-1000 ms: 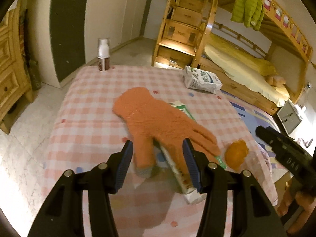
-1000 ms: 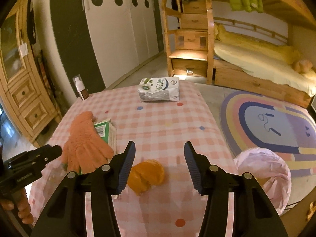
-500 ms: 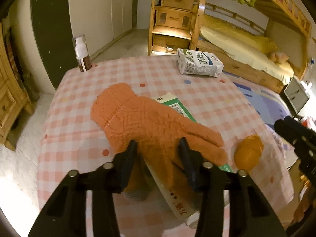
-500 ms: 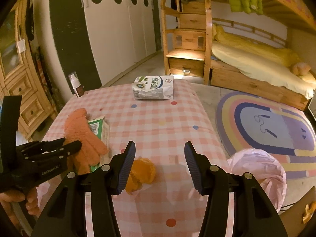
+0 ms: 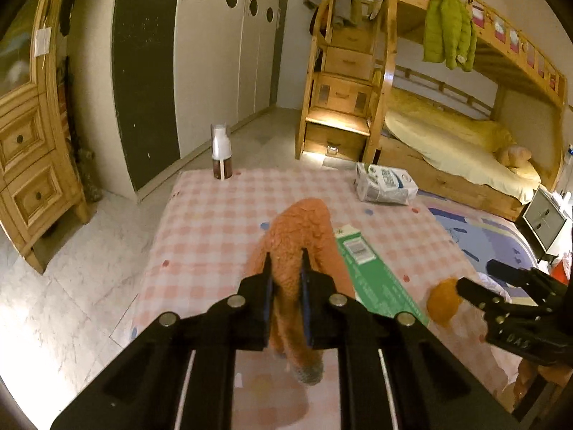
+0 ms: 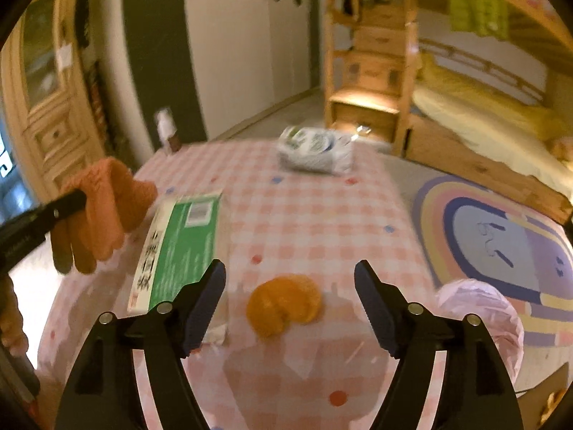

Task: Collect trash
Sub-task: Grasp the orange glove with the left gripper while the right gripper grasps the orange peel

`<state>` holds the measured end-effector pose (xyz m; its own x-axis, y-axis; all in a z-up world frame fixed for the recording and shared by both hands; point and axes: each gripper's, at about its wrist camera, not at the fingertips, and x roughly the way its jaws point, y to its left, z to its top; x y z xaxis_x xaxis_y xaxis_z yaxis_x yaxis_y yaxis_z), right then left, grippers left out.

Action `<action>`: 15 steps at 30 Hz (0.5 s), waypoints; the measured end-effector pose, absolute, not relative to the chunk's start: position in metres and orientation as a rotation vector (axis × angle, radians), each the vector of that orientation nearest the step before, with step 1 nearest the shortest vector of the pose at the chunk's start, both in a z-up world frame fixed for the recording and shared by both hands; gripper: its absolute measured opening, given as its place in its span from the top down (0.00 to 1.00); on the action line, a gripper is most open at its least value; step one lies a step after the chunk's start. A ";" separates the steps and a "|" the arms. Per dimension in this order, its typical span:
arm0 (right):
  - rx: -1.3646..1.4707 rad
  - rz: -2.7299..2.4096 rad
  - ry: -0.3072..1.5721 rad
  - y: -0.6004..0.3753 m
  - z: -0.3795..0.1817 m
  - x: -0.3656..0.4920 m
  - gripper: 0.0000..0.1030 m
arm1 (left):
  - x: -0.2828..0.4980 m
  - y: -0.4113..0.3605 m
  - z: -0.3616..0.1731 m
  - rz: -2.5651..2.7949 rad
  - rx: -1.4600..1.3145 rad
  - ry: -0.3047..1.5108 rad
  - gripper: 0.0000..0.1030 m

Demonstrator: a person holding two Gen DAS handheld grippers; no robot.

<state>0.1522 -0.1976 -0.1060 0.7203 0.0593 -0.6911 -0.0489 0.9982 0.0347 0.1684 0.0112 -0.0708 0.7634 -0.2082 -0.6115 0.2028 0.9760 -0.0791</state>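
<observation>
A: Left gripper [image 5: 285, 268]: status?

B: Jaws pinched together on the orange glove [image 5: 301, 236]. The glove is off the table [image 5: 200, 222]; from the right wrist view it hangs from the fingers with its own fingers drooping down, at the table's left edge [image 6: 104, 208].

A: What sits under it?

B: A green carton [image 6: 182, 247] lies flat on the pink checked cloth, just beside the hanging glove. Its long side runs toward the near edge. Barcode visible on the far end.

A: Right gripper [image 6: 290, 286]?

B: Jaws wide apart, gripping nothing. It hovers above the near part of the table, with the orange peel [image 6: 284, 304] lying on the cloth between the two fingers as seen from its camera. Cannot tell its height above the peel.

A: Other trash?

B: A white milk pack [image 5: 385, 184] lies on its side at the far right of the table, well apart from both grippers. A bottle [image 5: 221, 157] stands upright at the far left corner.

A: Where does trash go?

B: A pink bag [image 6: 480, 319] sits off the table's right edge, near the right gripper, over a rug [image 6: 501, 236]. View is blurred there.
</observation>
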 end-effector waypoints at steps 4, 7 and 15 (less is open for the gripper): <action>0.001 0.050 0.843 -0.196 -0.120 0.160 0.28 | 0.169 0.013 -0.071 -0.209 0.001 0.667 0.90; 0.007 0.037 0.861 -0.197 -0.125 0.164 0.28 | 0.173 0.015 -0.071 -0.221 -0.029 0.678 0.90; -0.106 0.099 0.917 -0.197 -0.146 0.178 0.28 | 0.174 0.013 -0.074 -0.225 -0.019 0.688 0.89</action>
<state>0.1784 -0.1974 -0.1456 0.6041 0.0403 -0.7959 -0.1306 0.9902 -0.0489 0.1738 0.0128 -0.0738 0.7494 -0.2125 -0.6271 0.1997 0.9755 -0.0920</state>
